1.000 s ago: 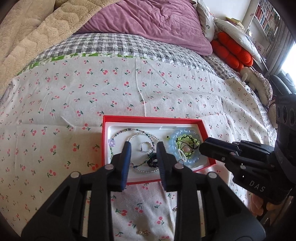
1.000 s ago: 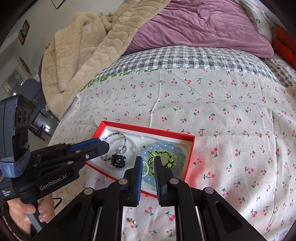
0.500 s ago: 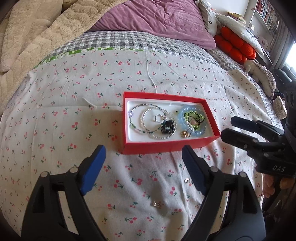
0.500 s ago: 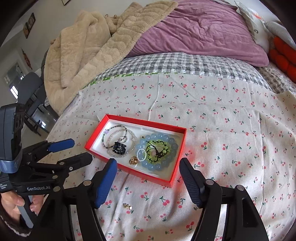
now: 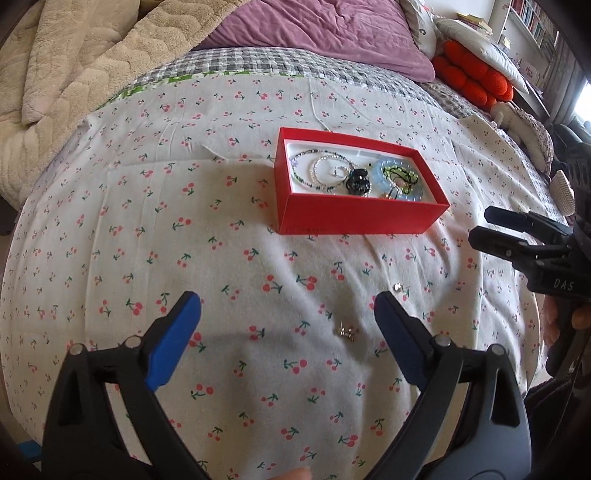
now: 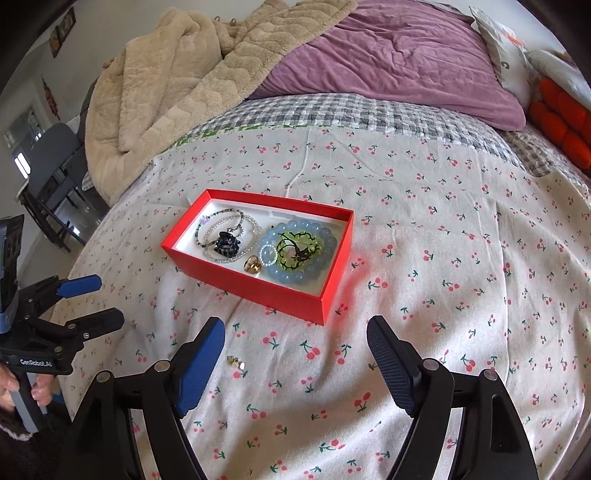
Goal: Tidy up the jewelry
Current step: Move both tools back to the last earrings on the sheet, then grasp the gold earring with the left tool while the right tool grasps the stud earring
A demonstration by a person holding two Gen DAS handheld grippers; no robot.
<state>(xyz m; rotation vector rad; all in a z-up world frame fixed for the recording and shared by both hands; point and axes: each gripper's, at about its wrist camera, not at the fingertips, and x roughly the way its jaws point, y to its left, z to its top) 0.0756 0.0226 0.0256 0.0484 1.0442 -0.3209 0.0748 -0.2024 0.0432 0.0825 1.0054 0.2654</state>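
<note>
Bed under a cherry-print sheet (image 6: 443, 229), grey checked cover (image 6: 332, 110) beyond it, purple duvet (image 6: 399, 55) at the far end, beige fleece blanket (image 6: 177, 88) heaped far left, orange cushion (image 5: 476, 79) far right, bookshelf (image 5: 532, 22) behind, grey chair (image 6: 48, 147) at left, daylight.

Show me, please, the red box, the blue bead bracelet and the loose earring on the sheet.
red box (image 6: 255, 291), right wrist view, near outer wall.
blue bead bracelet (image 6: 295, 277), right wrist view, near beads.
loose earring (image 5: 345, 331), left wrist view, its middle.

The small trinket (image 5: 345, 331) on the bedsheet (image 5: 221, 258) is too tiny to identify.
</note>
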